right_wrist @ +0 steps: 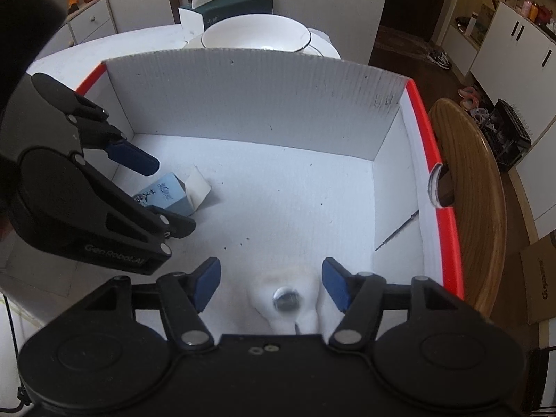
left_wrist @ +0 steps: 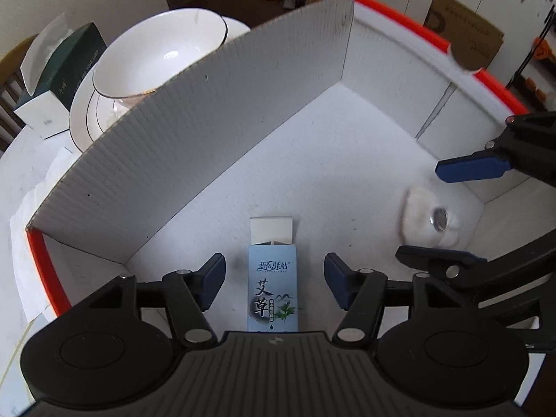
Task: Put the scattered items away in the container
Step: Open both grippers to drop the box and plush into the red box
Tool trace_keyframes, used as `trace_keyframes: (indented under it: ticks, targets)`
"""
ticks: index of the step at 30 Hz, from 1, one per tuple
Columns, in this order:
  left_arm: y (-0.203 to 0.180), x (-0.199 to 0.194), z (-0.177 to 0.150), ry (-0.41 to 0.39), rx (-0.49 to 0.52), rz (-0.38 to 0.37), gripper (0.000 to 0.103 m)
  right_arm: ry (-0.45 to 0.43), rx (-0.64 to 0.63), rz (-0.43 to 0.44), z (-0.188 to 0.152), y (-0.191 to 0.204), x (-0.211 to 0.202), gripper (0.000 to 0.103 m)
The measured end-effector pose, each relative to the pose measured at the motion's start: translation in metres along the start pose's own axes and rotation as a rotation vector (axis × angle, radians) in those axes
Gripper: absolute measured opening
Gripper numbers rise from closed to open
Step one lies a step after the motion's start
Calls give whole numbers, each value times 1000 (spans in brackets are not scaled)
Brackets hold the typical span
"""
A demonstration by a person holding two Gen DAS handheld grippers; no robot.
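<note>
The container is a white cardboard box with an orange rim, also in the right wrist view. A light blue small carton with an open white flap lies on the box floor between the open jaws of my left gripper; it also shows in the right wrist view. A white fluffy item with a round metal piece lies on the floor between the open jaws of my right gripper, and shows in the left wrist view. Neither gripper touches its item.
White bowl stacked on plates and a dark green tissue box stand on the white table behind the box. A paper napkin lies beside the box. A wooden chair stands to the right.
</note>
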State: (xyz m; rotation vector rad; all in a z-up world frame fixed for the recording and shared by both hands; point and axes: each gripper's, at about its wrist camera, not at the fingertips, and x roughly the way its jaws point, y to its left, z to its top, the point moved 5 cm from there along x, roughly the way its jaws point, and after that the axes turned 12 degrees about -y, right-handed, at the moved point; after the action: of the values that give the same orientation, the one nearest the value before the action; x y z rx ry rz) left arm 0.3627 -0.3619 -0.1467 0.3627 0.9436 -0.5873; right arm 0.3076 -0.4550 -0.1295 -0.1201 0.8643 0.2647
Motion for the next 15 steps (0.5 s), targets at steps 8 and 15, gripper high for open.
trace_keyframes:
  ticks: [8, 15]
  targets:
    - [1, -24, 6, -82, -21, -10, 62, -34, 24, 8, 5, -2, -16, 73]
    - [1, -45, 10, -144, -34, -6, 62, -64, 28, 18, 8, 1, -29, 73]
